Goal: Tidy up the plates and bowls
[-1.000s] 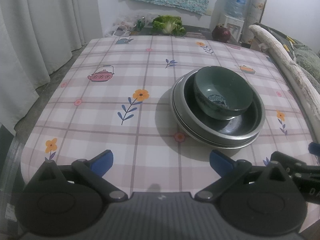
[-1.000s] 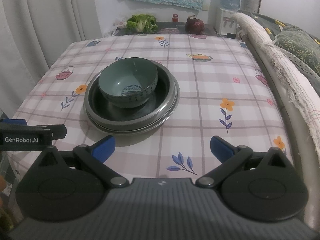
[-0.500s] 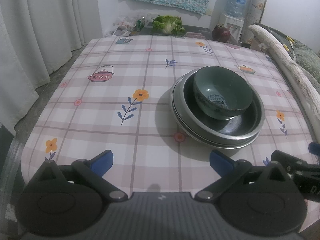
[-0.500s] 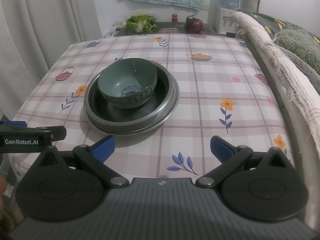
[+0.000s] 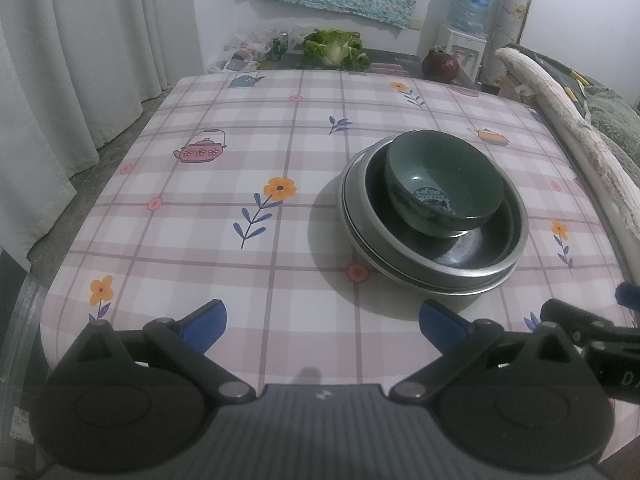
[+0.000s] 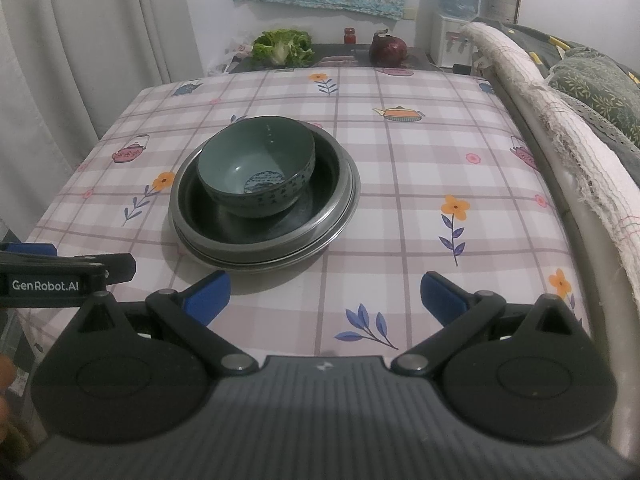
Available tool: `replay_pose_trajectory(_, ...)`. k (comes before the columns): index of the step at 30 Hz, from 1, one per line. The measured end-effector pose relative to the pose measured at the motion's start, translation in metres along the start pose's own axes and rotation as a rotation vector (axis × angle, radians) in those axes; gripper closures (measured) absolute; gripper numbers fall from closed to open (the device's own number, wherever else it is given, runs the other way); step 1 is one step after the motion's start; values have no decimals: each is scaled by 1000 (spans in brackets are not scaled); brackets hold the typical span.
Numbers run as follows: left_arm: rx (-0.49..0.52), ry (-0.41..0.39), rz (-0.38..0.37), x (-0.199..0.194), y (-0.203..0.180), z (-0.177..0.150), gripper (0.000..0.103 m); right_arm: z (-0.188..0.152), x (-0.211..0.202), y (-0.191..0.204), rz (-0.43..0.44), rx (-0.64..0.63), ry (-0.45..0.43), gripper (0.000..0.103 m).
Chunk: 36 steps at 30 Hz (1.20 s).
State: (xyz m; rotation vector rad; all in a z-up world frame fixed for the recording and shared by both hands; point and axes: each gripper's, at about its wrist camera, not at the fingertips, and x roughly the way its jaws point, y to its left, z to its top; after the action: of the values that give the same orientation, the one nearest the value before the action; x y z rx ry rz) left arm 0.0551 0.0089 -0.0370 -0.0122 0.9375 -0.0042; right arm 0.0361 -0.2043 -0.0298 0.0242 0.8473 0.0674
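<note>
A green ceramic bowl (image 5: 442,182) sits inside a dark dish (image 5: 476,252) on stacked metal plates (image 5: 400,272) on the checked tablecloth. The same bowl (image 6: 258,168), dark dish (image 6: 260,232) and plates (image 6: 344,220) show in the right wrist view. My left gripper (image 5: 322,326) is open and empty, near the table's front edge, left of and short of the stack. My right gripper (image 6: 325,298) is open and empty, in front of the stack and a little right of it. The left gripper's body (image 6: 60,276) shows at the right view's left edge.
The table (image 5: 224,240) carries a flower and teapot print cloth. Curtains (image 5: 80,60) hang at the left. A bed with a rail (image 6: 560,152) runs along the right side. Lettuce (image 6: 282,46) and a red cabbage (image 6: 388,46) lie on a low stand behind the table.
</note>
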Motion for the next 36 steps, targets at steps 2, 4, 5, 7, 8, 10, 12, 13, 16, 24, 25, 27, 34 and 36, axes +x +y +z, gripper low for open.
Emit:
replay_pose_trajectory(2,1,-1,-1,0,-1,0,0,0,0,0,0,-1,0,1)
replay_pose_trajectory(4,1,-1,-1,0,-2,-1,0,0,0,0,0,-1,1,1)
replay_pose_trajectory(5,1,0,-1,0,-2,-1,0,0,0,0,0,0,1,1)
replay_pose_trajectory(7,1,0,-1,0,-1,-1,0,0,0,1,1,0,0,1)
replay_pose_trajectory(8,0,-1,-1,0,-1,-1,0,0,0,0,0,0,0,1)
replay_pose_trajectory(10,1,-1,-2,0,-1,-1,0,0,0,0,1,-1,0,1)
replay_pose_trajectory(12,1,1,-3,0,-1,-1,0,0,0,0,0,0,1,1)
replay_pose_trajectory(13,1,2,-4,0,-2,-1,0,0,0,0,0,0,1,1)
replay_pose_trajectory(16,2,2,-4,0,-2,-1,0,0,0,0,2,0,1,1)
replay_pose_trajectory(24,0,-2,-5,-2,-3,-2,0,0,-1,2,3,1,2,1)
replay_pose_trajectory(25,1,-2,-5,-2,-3,-3,0,0,-1,1,2,0,1,1)
replay_pose_trajectory(27,1,-3,-5,-2,-2,-2,0,0,-1,2,2,0,1,1)
replay_pose_trajectory(34,0,-6,-7,-5,-1,-2,0,0,-2,4,3,-1,0,1)
replay_pose_trajectory(36,0,-7,-9,-6,1,-2,0,0,-2,3,3,-1,0,1)
